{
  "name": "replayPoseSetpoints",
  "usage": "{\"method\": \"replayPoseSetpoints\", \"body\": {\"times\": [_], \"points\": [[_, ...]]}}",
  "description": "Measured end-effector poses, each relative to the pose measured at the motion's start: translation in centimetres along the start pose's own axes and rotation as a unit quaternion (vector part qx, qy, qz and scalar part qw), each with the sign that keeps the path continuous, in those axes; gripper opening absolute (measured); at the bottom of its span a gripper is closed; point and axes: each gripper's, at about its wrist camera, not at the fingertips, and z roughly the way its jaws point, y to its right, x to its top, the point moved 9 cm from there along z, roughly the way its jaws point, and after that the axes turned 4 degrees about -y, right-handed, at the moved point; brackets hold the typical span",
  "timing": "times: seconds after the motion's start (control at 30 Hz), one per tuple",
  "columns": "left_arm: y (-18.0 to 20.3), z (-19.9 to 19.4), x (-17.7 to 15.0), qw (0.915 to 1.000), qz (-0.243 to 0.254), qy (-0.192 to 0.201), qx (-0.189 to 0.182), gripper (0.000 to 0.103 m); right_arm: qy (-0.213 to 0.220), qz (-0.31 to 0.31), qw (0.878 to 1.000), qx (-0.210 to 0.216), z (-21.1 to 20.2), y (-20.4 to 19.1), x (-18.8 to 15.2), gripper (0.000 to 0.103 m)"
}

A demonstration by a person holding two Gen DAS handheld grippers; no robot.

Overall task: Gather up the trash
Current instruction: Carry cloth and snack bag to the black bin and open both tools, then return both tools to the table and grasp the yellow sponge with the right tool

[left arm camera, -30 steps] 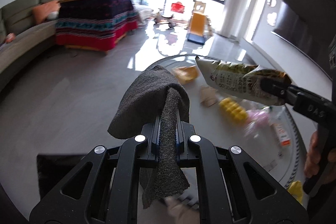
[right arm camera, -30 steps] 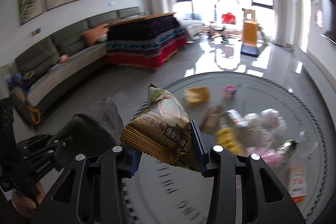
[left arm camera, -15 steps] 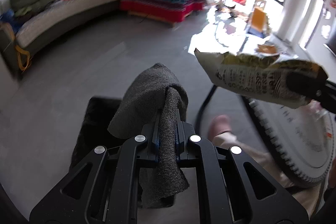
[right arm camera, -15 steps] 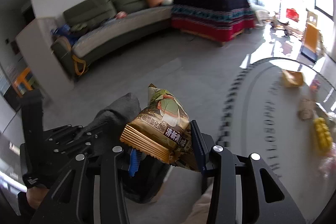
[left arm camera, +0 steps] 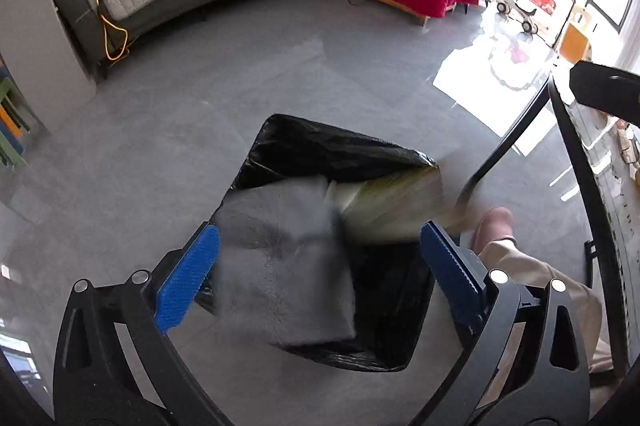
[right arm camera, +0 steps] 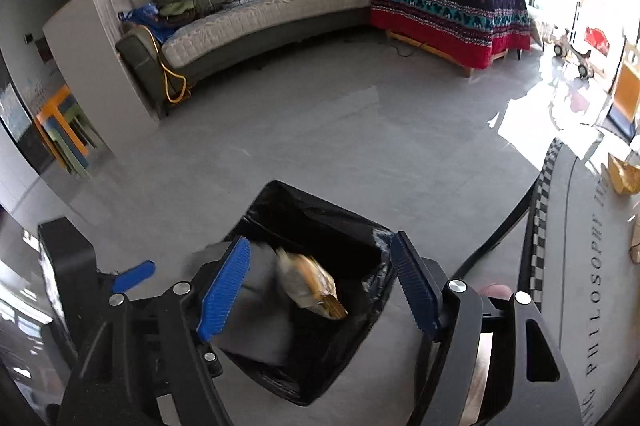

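The left gripper [left arm camera: 320,266] hangs over the black-lined bin [left arm camera: 304,142], its jaws just sprung wide; the grey cloth [left arm camera: 284,258] is loose between them, blurred, touching neither pad; the right gripper [right arm camera: 320,282] has likewise been opening, its jaws apart, with the snack packet [right arm camera: 310,284] free between them over the bin's mouth.

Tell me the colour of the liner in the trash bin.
Black. The bin liner is glossy black plastic, clearest in the right wrist view.
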Motion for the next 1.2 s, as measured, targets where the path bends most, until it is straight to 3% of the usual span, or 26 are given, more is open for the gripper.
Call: {"method": "replayPoseSetpoints", "body": {"times": [0.13, 0.47, 0.77, 1.2], "points": [[0.3, 0.2, 0.4, 1.0000, 0.004, 0.004, -0.001, 0.097, 0.010, -0.004, 1.000, -0.015, -0.7, 0.7, -0.5, 0.073], [3.5, -1.3, 0.8, 0.9991, 0.042, 0.010, -0.003, 0.097, 0.030, 0.041, 0.999, -0.002, -3.1, 4.6, -1.5, 0.074], [12.4, -3.6, 1.5, 0.9922, 0.108, 0.022, -0.057, 0.097, 0.050, 0.076, 0.995, -0.026, -7.4, 10.9, -3.6, 0.074], [28.1, -5.1, 2.3, 0.9664, 0.216, 0.015, -0.139, 0.097, 0.073, 0.186, 0.974, -0.108, -14.0, 25.5, -7.9, 0.074]]}}
